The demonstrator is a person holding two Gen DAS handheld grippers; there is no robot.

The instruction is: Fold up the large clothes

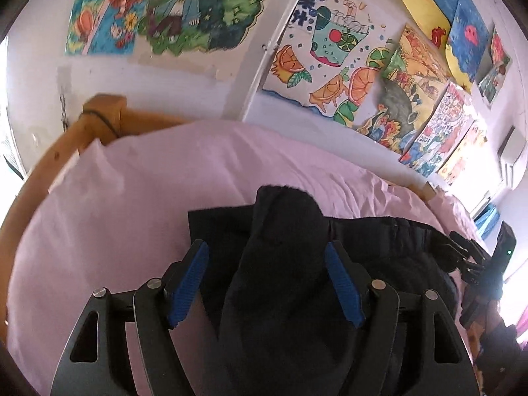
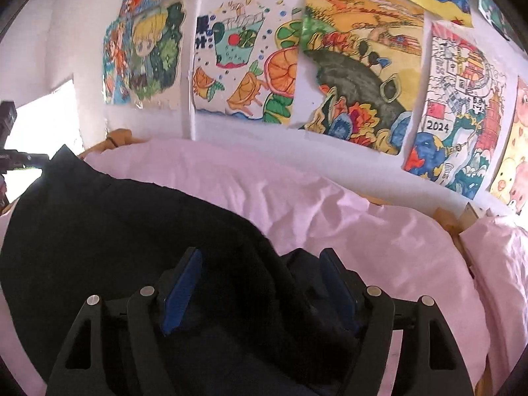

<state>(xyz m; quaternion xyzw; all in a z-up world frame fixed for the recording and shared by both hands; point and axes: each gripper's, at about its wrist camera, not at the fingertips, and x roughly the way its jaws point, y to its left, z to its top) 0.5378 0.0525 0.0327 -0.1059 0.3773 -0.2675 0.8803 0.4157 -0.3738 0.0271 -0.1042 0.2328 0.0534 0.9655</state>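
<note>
A dark navy garment (image 1: 379, 241) lies on the pink bed sheet (image 1: 132, 204). In the left wrist view a bunched fold of it rises between the blue pads (image 1: 189, 283) of my left gripper (image 1: 267, 250), whose jaws stand wide apart around the cloth. In the right wrist view the garment (image 2: 109, 217) spreads to the left, and a fold of it lies between the wide-apart jaws of my right gripper (image 2: 260, 257). The right gripper also shows at the right edge of the left wrist view (image 1: 475, 257).
A wooden bed frame (image 1: 49, 158) curves round the left and far side. The white wall (image 2: 237, 132) behind the bed is covered with children's drawings (image 2: 356, 66). A pink pillow (image 2: 501, 264) lies at the right. A bright window (image 2: 46, 122) is at the left.
</note>
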